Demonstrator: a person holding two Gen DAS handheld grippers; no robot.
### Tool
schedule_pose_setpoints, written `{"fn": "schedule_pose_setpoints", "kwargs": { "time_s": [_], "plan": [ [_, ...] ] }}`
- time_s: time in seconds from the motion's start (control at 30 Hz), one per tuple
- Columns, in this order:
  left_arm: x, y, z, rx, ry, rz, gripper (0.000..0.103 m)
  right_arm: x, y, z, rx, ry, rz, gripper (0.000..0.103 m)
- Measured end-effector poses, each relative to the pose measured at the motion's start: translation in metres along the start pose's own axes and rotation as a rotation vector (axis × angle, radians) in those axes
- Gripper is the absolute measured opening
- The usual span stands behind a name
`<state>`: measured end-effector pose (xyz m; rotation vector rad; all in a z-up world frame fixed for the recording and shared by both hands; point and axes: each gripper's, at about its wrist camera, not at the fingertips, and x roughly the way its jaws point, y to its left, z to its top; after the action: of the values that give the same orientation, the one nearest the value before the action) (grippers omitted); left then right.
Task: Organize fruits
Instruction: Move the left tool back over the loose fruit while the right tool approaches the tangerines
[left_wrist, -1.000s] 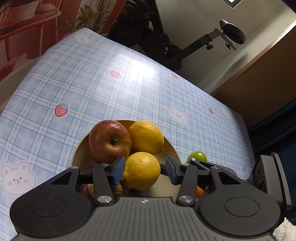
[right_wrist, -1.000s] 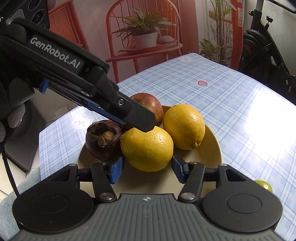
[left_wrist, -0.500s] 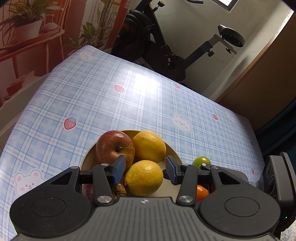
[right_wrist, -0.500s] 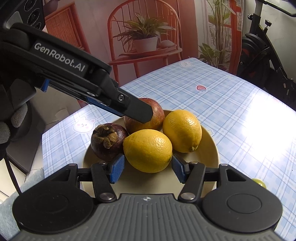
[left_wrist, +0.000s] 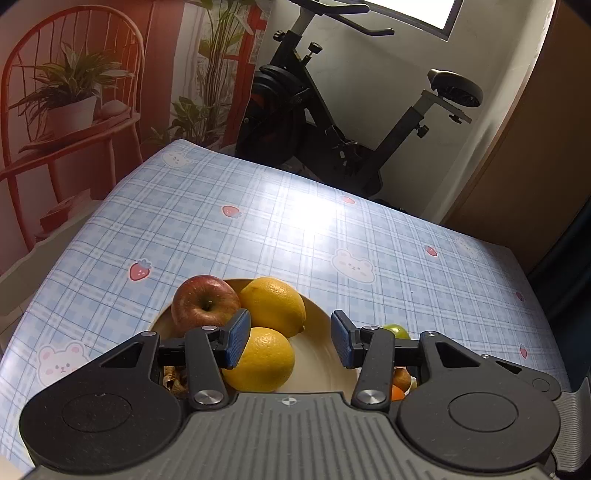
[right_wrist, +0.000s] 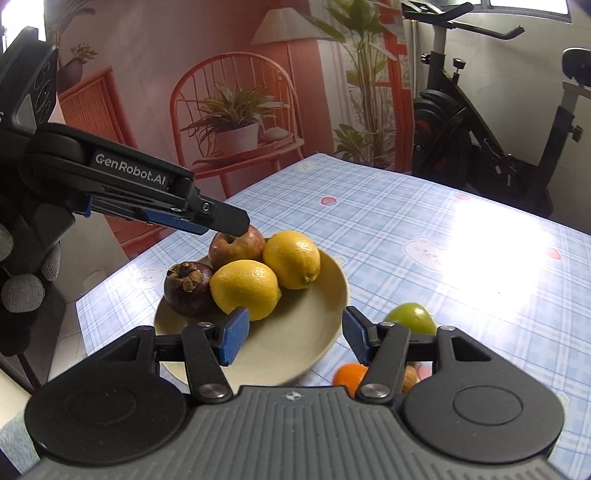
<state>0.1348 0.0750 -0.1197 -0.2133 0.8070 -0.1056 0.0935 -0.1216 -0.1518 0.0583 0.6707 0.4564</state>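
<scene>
Pulled both grippers, left gripper (left_wrist: 288, 338) and right gripper (right_wrist: 291, 338), back from plate (right_wrist: 317, 332); jaws partly open, empty. Left lime (right_wrist: 410, 318) and orange (right_wrist: 349, 374) on worktop (left_wrist: 295, 229), unsorted.

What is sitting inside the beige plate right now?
The plate holds four fruits: a red apple, two lemons and a dark mangosteen. Its near edge is covered by the right gripper, so anything there cannot be seen.

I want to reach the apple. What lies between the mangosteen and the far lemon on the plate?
In the right wrist view, the near lemon lies between the mangosteen and the far lemon; the apple sits behind them.
</scene>
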Motion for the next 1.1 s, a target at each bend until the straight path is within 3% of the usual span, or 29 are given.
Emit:
{"fn": "schedule_pose_setpoints", "kwargs": {
  "time_s": [0.27,0.5,0.87,1.1],
  "plan": [
    [-0.005,-0.036,-0.033,0.044,-0.036,-0.008,0.05,-0.053,-0.04,-0.028,0.101,-0.067,-0.139,0.059],
    [-0.006,-0.046,-0.056,0.093,-0.048,-0.001,0.05,-0.073,-0.059,-0.047,0.147,-0.086,-0.197,0.054],
    [-0.005,-0.054,-0.066,0.133,-0.036,0.008,0.05,-0.071,-0.048,-0.068,0.156,-0.049,-0.089,0.037],
    [-0.004,-0.053,-0.069,0.145,-0.02,0.008,0.05,-0.064,-0.038,-0.07,0.139,-0.032,-0.052,0.035]
  ]
}}
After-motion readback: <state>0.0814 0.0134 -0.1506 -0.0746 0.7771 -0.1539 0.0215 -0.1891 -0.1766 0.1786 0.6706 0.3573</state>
